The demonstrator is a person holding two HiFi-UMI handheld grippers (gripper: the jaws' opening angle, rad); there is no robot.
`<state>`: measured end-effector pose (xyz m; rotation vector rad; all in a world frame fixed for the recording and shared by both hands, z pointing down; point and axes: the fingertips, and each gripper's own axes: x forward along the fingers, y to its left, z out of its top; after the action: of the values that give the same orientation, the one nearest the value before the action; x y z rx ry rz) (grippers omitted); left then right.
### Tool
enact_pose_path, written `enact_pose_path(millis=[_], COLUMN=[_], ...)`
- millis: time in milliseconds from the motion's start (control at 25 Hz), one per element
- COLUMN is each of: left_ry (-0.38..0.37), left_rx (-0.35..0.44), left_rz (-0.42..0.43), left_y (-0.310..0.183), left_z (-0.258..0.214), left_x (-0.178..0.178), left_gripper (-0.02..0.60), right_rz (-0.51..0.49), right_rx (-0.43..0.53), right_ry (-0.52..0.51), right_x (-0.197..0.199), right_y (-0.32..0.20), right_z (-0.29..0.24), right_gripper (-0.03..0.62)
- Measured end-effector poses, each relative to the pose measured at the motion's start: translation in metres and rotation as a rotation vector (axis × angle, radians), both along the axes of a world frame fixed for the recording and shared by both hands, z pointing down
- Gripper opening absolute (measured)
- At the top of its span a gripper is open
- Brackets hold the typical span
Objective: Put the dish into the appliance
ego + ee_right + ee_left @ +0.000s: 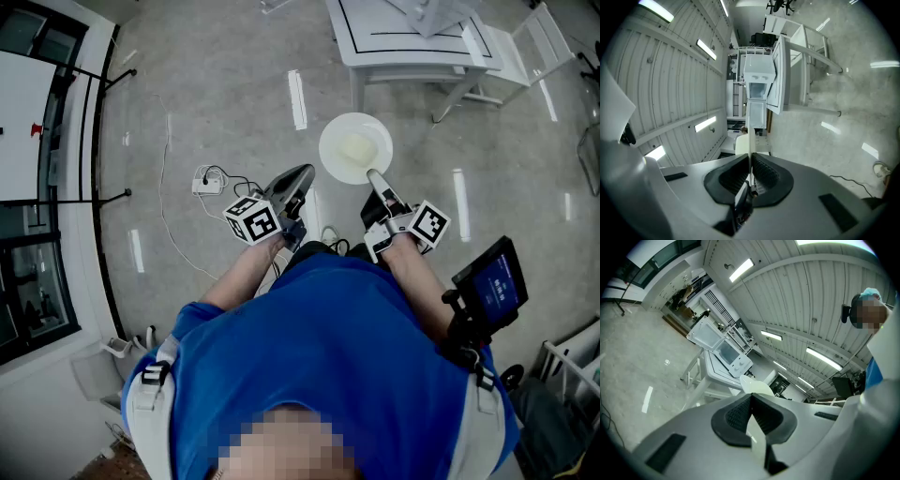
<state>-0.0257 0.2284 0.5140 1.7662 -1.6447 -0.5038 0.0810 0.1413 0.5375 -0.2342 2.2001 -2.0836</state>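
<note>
A round white dish (355, 147) with a pale patch in its middle hangs over the floor, held by its near rim in my right gripper (376, 178). In the right gripper view the dish (748, 143) runs edge-on between the shut pads of that gripper (750, 158). My left gripper (302, 176) hovers just left of the dish, jaws together with nothing in them; its own view shows the dish (757, 386) past the left gripper's tips (751, 397). The appliance, a white microwave (727, 354) with its door open, stands on a white table (403, 54) ahead; the right gripper view shows the microwave (758, 89) too.
A white power strip (207, 181) with cables lies on the grey floor to the left. A black device with a lit screen (491, 285) sits at my right side. A white frame (539, 42) stands right of the table. Glazed panels line the left wall.
</note>
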Motion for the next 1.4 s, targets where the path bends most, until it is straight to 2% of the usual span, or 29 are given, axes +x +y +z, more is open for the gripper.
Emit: enact_pose_path(millis=[400, 760, 1400], left_ry=[-0.011, -0.015, -0.017], left_rx=[0.007, 0.012, 0.018], left_rz=[-0.013, -0.015, -0.010], left_y=[-0.001, 0.000, -0.002], left_z=[-0.001, -0.001, 0.001], left_x=[-0.002, -0.002, 0.000], left_gripper=[0.006, 0.006, 0.006], right_rz=[-0.020, -0.009, -0.014], right_rx=[0.005, 0.003, -0.005], right_ry=[-0.021, -0.087, -0.078], right_x=[-0.004, -0.007, -0.007], right_y=[0.000, -0.001, 0.000], right_z=[-0.002, -0.014, -0.009], right_gripper=[0.020, 0.020, 0.018])
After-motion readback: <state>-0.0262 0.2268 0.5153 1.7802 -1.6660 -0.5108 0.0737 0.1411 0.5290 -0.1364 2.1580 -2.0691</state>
